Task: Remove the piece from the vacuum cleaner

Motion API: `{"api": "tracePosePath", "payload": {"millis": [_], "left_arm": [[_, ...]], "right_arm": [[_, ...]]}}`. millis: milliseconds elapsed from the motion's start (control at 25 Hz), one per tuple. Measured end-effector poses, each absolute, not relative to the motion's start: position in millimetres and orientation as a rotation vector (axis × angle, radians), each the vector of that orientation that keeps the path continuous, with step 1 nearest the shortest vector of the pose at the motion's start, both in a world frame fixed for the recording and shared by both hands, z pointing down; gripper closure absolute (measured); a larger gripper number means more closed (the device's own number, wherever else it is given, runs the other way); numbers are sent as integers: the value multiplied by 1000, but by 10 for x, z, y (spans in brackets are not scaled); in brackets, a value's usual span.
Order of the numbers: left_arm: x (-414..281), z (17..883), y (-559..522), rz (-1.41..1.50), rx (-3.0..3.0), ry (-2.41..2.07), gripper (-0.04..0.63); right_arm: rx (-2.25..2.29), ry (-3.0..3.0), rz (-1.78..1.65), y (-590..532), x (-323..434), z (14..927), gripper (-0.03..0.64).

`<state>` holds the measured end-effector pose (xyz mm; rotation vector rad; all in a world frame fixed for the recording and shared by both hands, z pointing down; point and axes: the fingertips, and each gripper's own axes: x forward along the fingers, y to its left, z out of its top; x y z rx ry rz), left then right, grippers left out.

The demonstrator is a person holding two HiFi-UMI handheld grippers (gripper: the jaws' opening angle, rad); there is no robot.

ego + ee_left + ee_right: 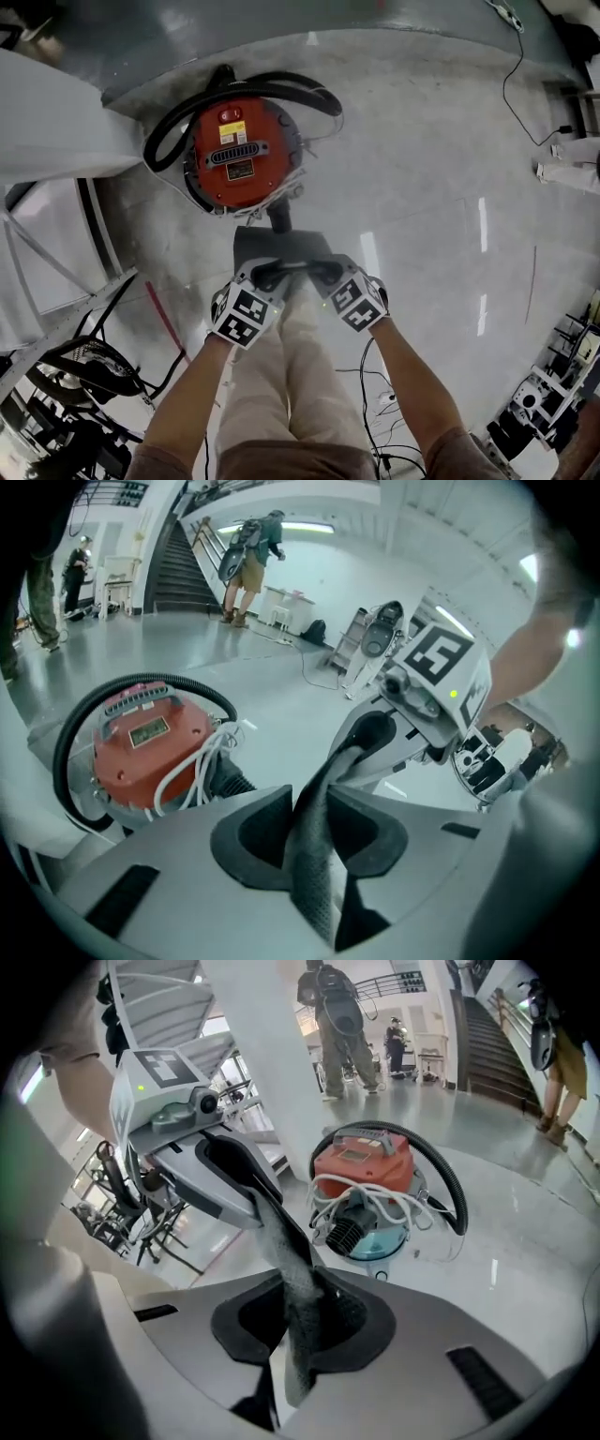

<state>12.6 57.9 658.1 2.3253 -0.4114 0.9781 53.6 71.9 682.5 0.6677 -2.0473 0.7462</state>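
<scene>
My left gripper [266,277] and right gripper [324,273] each stayed-free clamped an edge of the grey piece [279,246], the red vacuum cleaner [242,155] at 12 o'clock.

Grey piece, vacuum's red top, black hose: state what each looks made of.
The grey piece looks like matte woven fabric or filter mesh: fine dotted texture, and it bends. The red top is probably moulded plastic, slightly glossy. The black hose seems ribbed flexible plastic or rubber, by its corrugations.
</scene>
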Motion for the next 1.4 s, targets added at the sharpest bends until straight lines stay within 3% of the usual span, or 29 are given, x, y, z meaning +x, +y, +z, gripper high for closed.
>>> {"api": "tracePosePath", "payload": {"millis": [920, 1400], "left_arm": [[618, 3198, -152, 882, 2723, -313, 506], [515, 2147, -73, 746, 2895, -258, 506]], "right_arm": [[1124, -2178, 540, 39, 1066, 3387, 574], [1228, -2278, 379, 114, 959, 2328, 571]]}}
